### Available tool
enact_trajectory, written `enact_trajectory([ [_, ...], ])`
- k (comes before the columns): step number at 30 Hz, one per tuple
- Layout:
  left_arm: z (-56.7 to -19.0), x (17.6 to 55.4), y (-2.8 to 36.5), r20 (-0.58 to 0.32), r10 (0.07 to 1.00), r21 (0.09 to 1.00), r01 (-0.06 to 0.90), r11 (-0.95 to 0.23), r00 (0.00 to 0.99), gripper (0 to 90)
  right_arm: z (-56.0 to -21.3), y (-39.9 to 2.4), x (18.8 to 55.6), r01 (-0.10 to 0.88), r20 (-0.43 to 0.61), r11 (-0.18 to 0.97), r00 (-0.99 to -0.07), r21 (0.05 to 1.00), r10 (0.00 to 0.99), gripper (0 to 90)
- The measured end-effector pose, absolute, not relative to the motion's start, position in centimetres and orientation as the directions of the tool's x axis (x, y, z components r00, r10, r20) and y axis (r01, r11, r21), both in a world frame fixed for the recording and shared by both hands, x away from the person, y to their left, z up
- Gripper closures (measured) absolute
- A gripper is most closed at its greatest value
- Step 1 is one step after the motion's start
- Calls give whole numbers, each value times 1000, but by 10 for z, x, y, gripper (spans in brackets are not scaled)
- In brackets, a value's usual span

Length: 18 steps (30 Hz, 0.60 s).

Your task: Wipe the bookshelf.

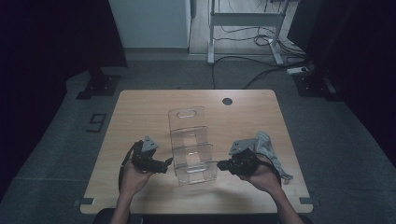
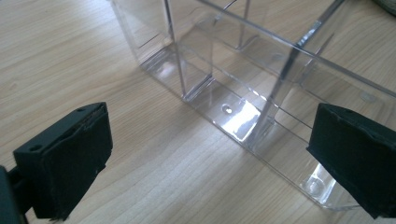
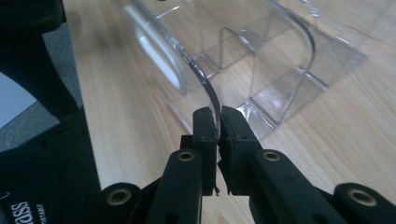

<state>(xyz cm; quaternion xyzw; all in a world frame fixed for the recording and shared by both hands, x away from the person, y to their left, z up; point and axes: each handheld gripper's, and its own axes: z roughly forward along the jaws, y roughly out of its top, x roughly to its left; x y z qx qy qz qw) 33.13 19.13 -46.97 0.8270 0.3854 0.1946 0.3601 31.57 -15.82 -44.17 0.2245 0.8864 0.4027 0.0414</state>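
Organizer: clear acrylic tiered organizer [image 1: 191, 144] stands mid-tabletop, toward the near edge.
Right gripper [image 3: 218, 122]: fingers pinching the organizer's thin curved side wall.
Left gripper [image 2: 210, 158]: fingers spread wide beside the organizer's other side, apparently not touching.
Cloth: grey, crumpled [image 1: 267, 145], near the right edge.
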Motion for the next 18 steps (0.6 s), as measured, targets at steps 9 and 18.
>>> enact_trajectory([
  [9, -467, 325, 201, 1, 780, 749, 517, -415, 626, 0, -439, -154, 315, 350, 120, 579, -910, 736, 397, 806],
  [18, -465, 302, 211, -52, 761, 753, 526, -396, 646, 0, -435, -172, 336, 418, 121, 542, -858, 729, 499, 623],
])
